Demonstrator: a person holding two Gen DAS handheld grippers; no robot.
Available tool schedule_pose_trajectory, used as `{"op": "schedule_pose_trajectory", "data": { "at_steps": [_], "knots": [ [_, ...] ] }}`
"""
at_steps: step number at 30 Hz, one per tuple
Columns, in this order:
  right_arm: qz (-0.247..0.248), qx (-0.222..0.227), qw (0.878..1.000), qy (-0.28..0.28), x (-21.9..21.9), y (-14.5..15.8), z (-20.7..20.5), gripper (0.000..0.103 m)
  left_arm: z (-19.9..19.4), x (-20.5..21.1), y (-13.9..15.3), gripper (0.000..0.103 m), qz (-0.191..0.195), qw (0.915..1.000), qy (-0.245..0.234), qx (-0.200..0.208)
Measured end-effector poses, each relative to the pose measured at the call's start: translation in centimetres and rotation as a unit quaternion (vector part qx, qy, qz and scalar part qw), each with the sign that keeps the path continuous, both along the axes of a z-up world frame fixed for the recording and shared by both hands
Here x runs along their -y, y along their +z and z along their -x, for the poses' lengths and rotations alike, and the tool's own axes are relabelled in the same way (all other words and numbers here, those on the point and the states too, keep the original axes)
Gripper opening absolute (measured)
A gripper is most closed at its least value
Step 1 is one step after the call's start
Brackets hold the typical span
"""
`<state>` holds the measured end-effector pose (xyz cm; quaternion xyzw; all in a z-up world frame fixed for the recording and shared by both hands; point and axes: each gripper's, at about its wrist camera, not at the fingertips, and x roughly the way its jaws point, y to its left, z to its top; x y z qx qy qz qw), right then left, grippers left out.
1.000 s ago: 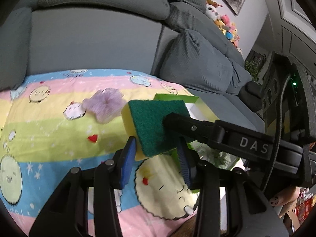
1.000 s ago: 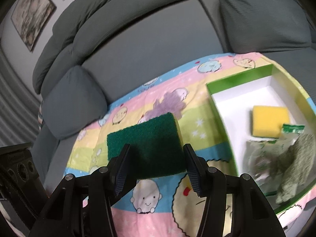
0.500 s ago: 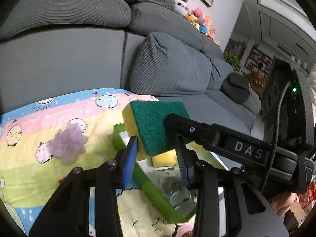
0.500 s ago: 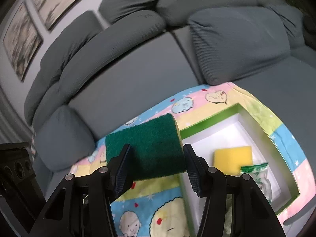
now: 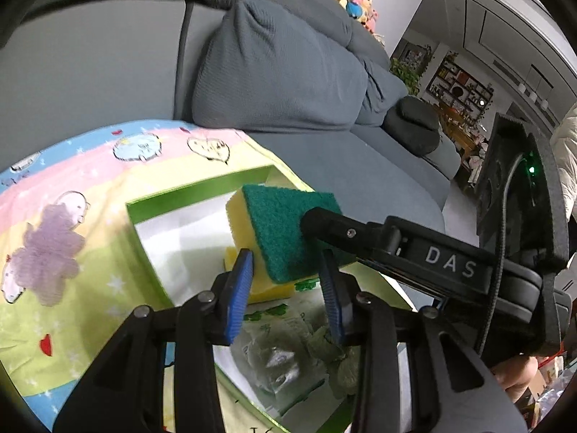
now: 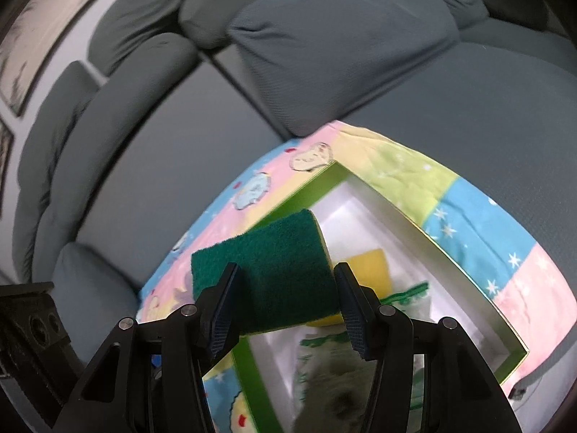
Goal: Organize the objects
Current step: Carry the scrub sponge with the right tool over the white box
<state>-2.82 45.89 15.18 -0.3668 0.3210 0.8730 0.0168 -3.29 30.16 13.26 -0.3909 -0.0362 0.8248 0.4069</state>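
A: Right gripper (image 6: 288, 299) clamps the green-topped sponge (image 6: 267, 274) above the green box (image 6: 425, 227). Left gripper (image 5: 285, 288): blue fingers (image 5: 238, 288) apart, empty.

B: Risk?

A: Released tilted, it may catch the rim or land on the yellow sponge (image 6: 371, 263). Bagged items at the box's near end are blurred.

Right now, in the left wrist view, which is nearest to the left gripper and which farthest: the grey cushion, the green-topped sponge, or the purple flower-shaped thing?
1. Green-topped sponge: between the left gripper's fingers.
2. Purple flower-shaped thing: left, on the striped blanket.
3. Grey cushion: behind, on the sofa.
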Motion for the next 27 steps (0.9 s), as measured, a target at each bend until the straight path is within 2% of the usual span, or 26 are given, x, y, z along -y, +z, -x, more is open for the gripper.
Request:
{"op": "schedule_pose_trajectory", "data": {
  "at_steps": [5,16,27],
  "knots": [
    [0.008,0.033,0.999,-0.017,-0.9,-1.8,1.0,0.056,1.4,-1.3,-1.6,0.034,0.004,0.9995,-0.002,0.032],
    [-0.008,0.076,0.996,-0.045,-1.6,-3.6,1.6,0.056,2.0,-1.9,-3.5,0.033,0.005,0.9968,-0.008,0.080],
    [-0.014,0.096,0.993,-0.060,-2.0,-4.3,1.4,0.056,2.0,-2.9,-4.5,0.033,0.022,0.9956,-0.007,0.090]
  ]
}}
